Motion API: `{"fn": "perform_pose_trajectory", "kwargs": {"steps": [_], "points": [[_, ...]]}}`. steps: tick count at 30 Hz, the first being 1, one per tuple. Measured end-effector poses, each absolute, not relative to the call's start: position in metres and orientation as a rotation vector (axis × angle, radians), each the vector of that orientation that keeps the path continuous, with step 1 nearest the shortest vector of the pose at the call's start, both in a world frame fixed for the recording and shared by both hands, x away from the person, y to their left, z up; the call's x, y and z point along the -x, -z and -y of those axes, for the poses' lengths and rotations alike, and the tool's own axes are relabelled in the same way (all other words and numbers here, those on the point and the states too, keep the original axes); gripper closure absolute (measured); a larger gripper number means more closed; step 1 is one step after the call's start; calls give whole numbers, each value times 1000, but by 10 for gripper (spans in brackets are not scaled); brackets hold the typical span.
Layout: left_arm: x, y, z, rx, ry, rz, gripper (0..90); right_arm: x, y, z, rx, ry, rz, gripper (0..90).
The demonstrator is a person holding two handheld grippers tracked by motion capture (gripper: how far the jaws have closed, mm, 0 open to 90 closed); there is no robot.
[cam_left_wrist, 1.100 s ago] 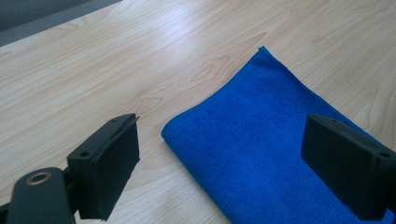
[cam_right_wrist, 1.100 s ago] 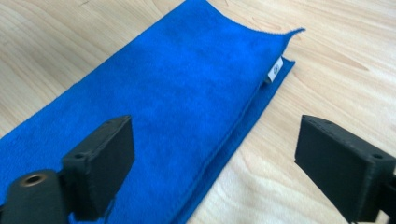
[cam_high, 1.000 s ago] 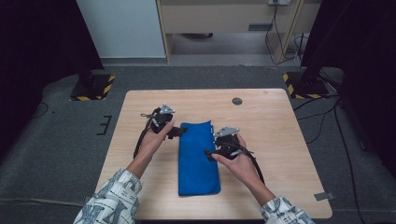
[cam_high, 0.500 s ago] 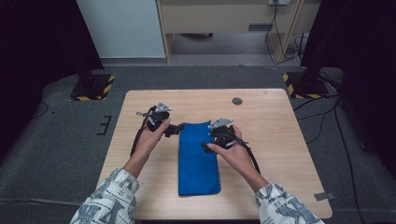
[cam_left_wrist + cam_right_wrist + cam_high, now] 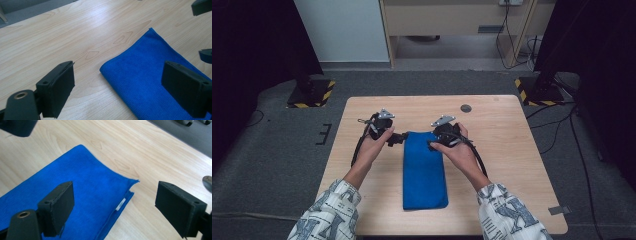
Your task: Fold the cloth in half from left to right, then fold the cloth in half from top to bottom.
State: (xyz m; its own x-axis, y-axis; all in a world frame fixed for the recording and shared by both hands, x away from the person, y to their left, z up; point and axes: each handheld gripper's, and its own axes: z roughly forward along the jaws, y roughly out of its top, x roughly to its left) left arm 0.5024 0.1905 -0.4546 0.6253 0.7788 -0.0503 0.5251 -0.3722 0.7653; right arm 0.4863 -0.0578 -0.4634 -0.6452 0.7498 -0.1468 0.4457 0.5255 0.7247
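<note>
light: even, bright on table (image 5: 512, 150) | surroundings dark | shadows soft | blur: none

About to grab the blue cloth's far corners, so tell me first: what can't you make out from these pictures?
- Blue cloth: number of folded layers, high view, too small; right gripper view shows two edges and a white tag.
- Right gripper: jaw tips, high view, hidden by the hand.
- Dark round spot on the table: too small to identify.

Lab – hazard-taped stands (image 5: 311, 95), cables (image 5: 507, 30)
</note>
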Motion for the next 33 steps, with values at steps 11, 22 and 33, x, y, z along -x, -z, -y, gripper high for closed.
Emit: {"fn": "perform_pose_trajectory", "kwargs": {"steps": [11,22,33], "points": [[-520,453,-198,-2039,-437,-1065,112,-517,455,53,-1005,-913,-2316,186],[-534,469,-201,-2084,-429,-1106,121,-540,475,48,-1113,-933,-2372,352],[-539,484,-189,-2136,-370,-1092,171,-558,489,56,-1196,-939,-2396,481]]}}
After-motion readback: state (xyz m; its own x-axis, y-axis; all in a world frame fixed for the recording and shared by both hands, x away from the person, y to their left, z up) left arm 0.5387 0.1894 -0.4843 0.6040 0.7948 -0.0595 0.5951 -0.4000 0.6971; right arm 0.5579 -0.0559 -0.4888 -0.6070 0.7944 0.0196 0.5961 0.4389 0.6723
